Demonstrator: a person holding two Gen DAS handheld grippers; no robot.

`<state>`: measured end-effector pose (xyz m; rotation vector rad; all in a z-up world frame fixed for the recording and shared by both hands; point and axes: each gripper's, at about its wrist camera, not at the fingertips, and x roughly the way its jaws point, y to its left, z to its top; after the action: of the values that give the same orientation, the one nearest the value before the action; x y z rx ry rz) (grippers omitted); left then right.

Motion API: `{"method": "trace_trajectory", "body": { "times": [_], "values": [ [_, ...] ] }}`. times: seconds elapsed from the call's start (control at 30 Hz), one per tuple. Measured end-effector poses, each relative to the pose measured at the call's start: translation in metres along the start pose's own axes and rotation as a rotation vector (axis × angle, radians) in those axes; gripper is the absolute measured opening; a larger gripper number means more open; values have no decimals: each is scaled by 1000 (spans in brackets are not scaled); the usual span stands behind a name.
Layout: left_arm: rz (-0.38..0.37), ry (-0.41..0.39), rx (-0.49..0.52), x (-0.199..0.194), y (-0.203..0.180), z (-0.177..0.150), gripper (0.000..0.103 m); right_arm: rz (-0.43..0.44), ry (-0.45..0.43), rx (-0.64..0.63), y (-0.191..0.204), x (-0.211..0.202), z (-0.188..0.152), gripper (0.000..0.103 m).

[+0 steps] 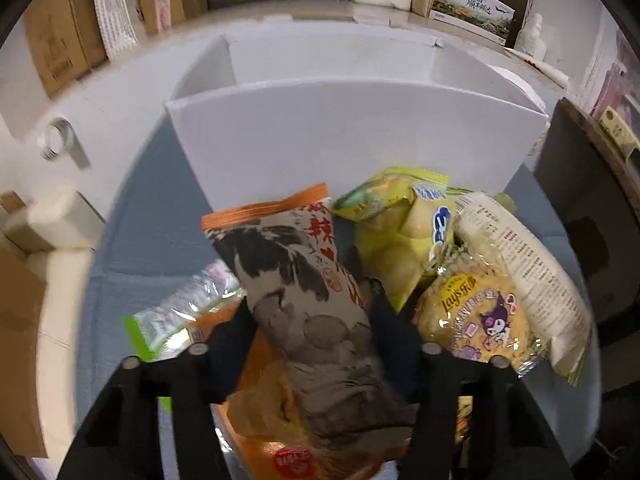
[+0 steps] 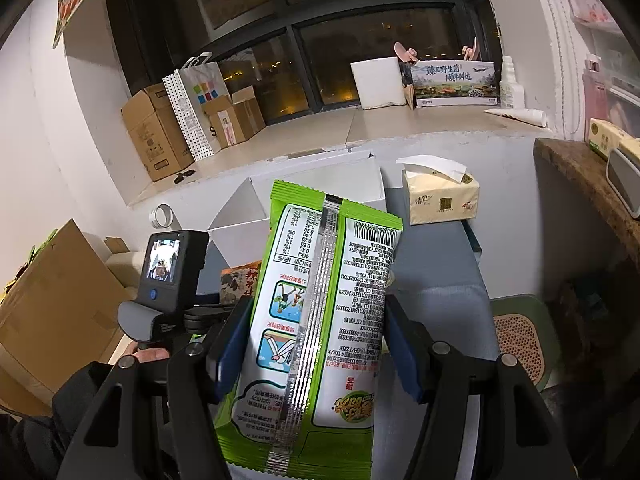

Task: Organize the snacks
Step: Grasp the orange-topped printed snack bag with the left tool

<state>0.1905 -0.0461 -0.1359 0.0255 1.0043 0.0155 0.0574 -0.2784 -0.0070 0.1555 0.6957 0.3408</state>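
The brown-and-orange snack packet [image 1: 316, 312] is clamped between the jaws of the left gripper [image 1: 310, 304], lying lengthwise between the fingers with its orange-sealed top pointing far, toward the white divided box [image 1: 352, 128]. The green-and-white snack bag [image 2: 324, 320] is held upright in the right gripper [image 2: 320, 336], both pads pressed on its sides, its back seam facing the camera.

To the right of the held packet, a yellow-green bag [image 1: 404, 232], a round yellow Lay's pack [image 1: 476, 320] and a printed white wrapper [image 1: 528, 276] are piled on the blue-grey table [image 1: 132, 232]; a clear green-edged bag [image 1: 180, 312] lies to the left. The box's near wall stands just beyond the pile.

A tissue pack [image 2: 440, 196] sits right of the box, a tape roll [image 1: 58, 138] far left. Cardboard boxes [image 2: 156, 132] line the window ledge.
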Motion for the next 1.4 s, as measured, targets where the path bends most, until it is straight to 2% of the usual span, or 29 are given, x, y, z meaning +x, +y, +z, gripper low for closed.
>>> {"method": "trace_trajectory", "body": {
  "times": [0.07,0.17,0.23,0.3,0.4,0.5,0.53,0.6,0.63,0.67,0.7,0.8,0.9,1.03,1.07,1.17,1.23,1.3,1.4],
  "values": [
    [30,-37,32,-8,-5,-3,43,3,-1,2,0,1,1,67],
    [4,-98,49,-31,-5,-10,38,4,-2,-13,5,1,0,67],
    [-6,-155,67,-50,-6,-16,30,4,-3,-22,6,3,-1,67],
    [-26,-198,74,-72,-2,-22,7,5,5,-22,8,6,-1,67],
    [-14,-242,98,-91,5,-29,5,5,11,-32,11,10,-3,67],
    [-57,-184,87,-94,20,-39,6,8,23,-36,13,14,-4,67],
    [-69,-161,66,-91,27,-37,8,11,23,-41,14,15,-4,68],
    [-110,-109,45,-84,35,-42,55,13,24,-51,17,15,-6,68],
    [-126,-94,28,-81,38,-45,98,13,25,-52,18,16,-6,68],
    [-143,-101,12,-79,39,-47,103,14,29,-53,18,17,-6,68],
    [-150,-94,4,-75,38,-49,103,15,31,-53,19,17,-7,68],
    [-104,-38,5,-62,23,-49,103,17,34,-58,21,17,-9,68],
    [-13,-21,52,-50,2,-47,103,17,34,-60,22,17,-9,68],
    [170,-9,140,-30,-18,-48,103,19,40,-57,21,18,-10,68],
    [199,2,162,-24,-22,-48,101,19,42,-56,22,18,-11,68],
    [206,18,175,-17,-24,-51,58,22,47,-59,21,20,-9,68],
    [218,7,186,-19,-24,-53,52,19,48,-61,21,20,-9,68],
    [199,-10,185,-27,-22,-54,44,21,49,-62,21,20,-10,68],
    [144,-57,161,-49,-13,-51,40,21,47,-61,22,21,-9,68]
  ]
}}
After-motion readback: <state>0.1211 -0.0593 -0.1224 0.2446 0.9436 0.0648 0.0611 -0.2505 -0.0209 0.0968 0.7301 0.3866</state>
